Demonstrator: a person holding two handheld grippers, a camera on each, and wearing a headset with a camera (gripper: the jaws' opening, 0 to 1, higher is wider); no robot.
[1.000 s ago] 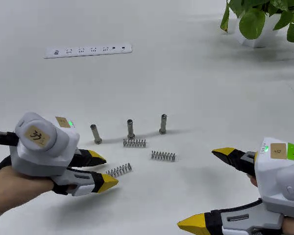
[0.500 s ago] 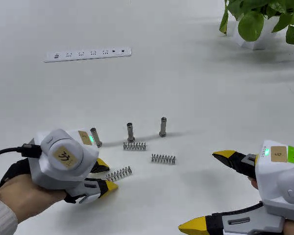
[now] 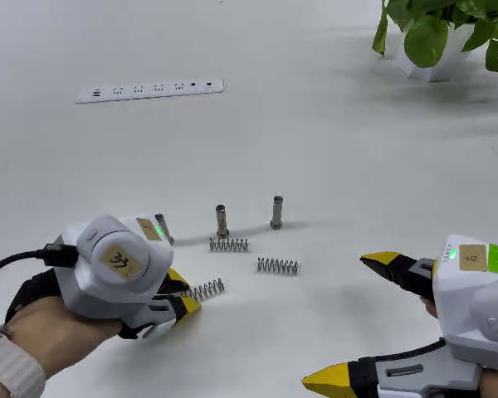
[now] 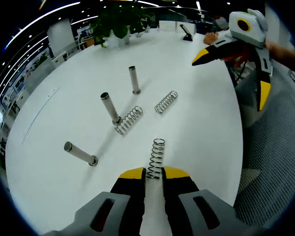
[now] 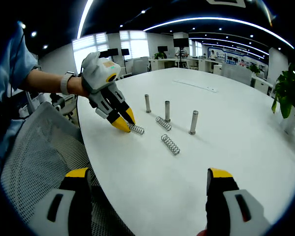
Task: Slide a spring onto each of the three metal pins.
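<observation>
Three metal pins [image 3: 160, 228] [image 3: 222, 220] [image 3: 276, 211] stand upright in a row on the white table. None of them carries a spring. Three springs lie flat in front of them: one [image 3: 228, 245] by the middle pin, one [image 3: 278, 265] further right, one [image 3: 205, 288] nearest me. My left gripper [image 3: 183, 292] has its jaws nearly together on the near end of that nearest spring [image 4: 156, 153], which lies between the yellow fingertips [image 4: 132, 173]. My right gripper [image 5: 147, 174] hovers wide open at the lower right [image 3: 351, 320], well clear of the springs.
A white power strip [image 3: 149, 88] lies at the far left of the table. A potted plant [image 3: 440, 33] stands at the far right corner. A mesh chair [image 5: 34, 162] sits beside the table edge near me.
My left gripper has moved right and down to the nearest spring and narrowed its jaws from open to almost together on the spring's end. The right gripper has barely moved.
</observation>
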